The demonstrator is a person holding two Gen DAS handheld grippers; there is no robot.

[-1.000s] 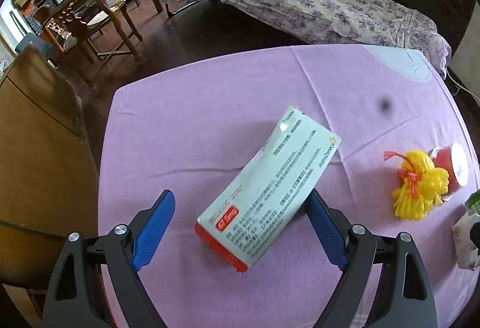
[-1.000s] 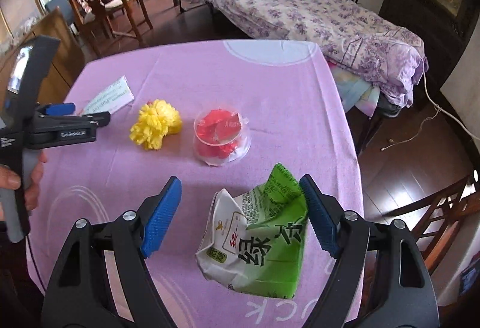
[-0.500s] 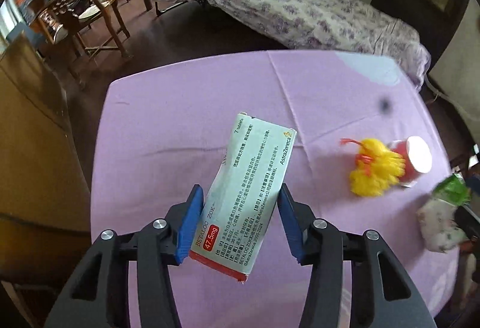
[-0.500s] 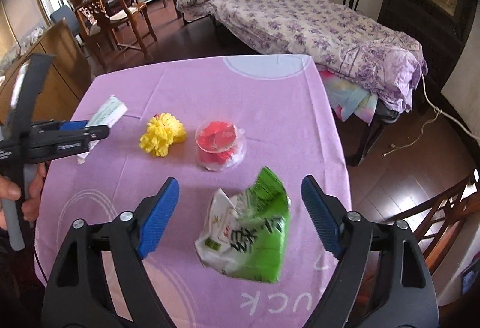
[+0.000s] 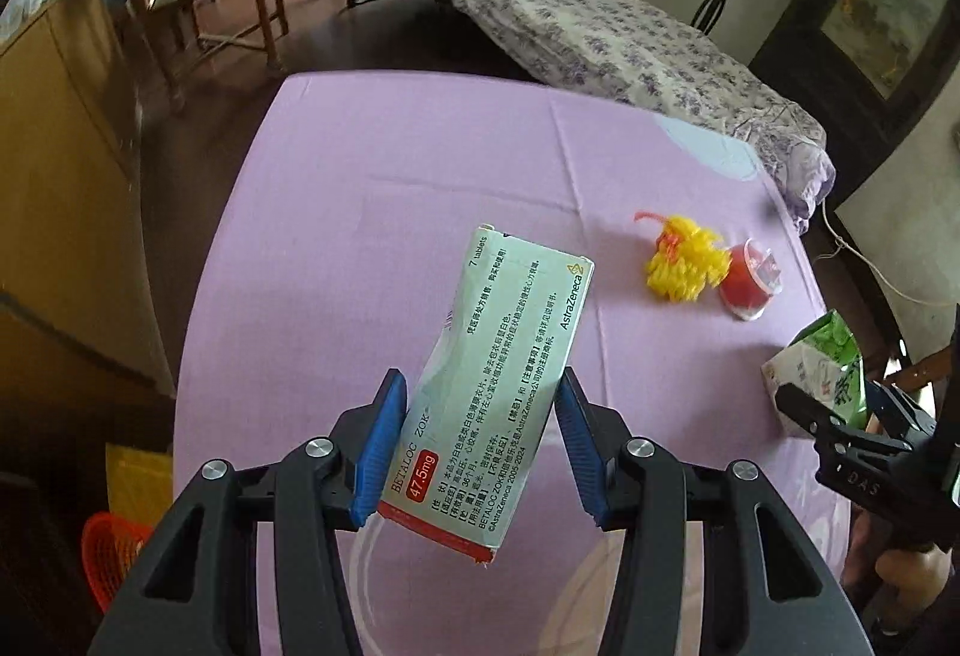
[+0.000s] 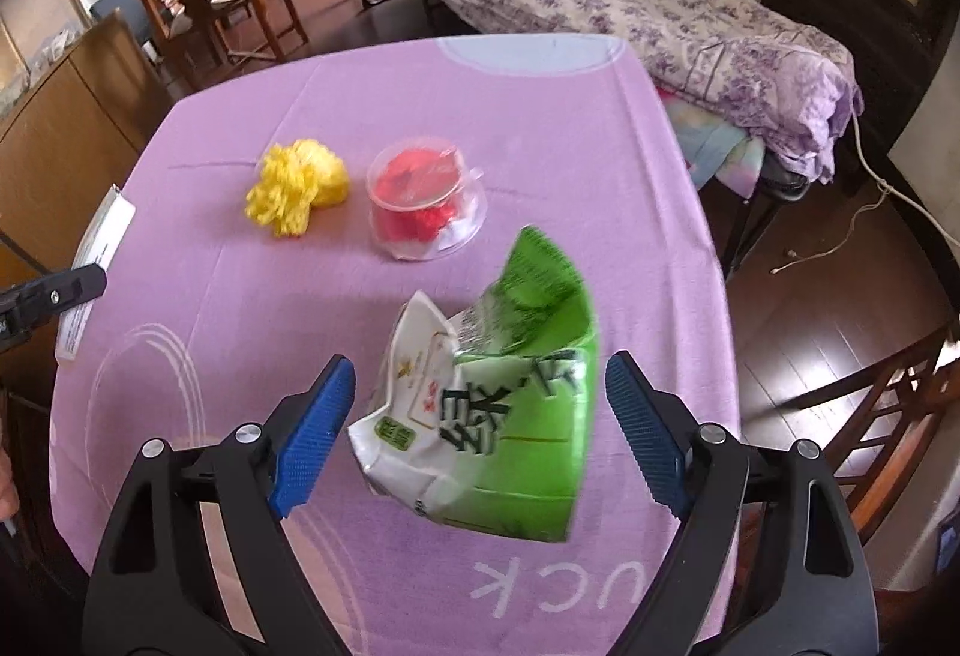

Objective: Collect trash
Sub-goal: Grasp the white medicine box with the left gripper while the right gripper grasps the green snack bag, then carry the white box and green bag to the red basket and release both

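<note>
Lifting clear of the tabletop (image 5: 372,188), your left gripper (image 5: 477,446) has just clamped the medicine box (image 5: 498,386); your right gripper (image 6: 474,434), jaws wide apart, brackets the green carton (image 6: 498,416), which is not yet pinched.

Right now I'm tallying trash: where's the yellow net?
The yellow net lies on the purple table, mid-left in the right wrist view, just left of the red cup.
</note>
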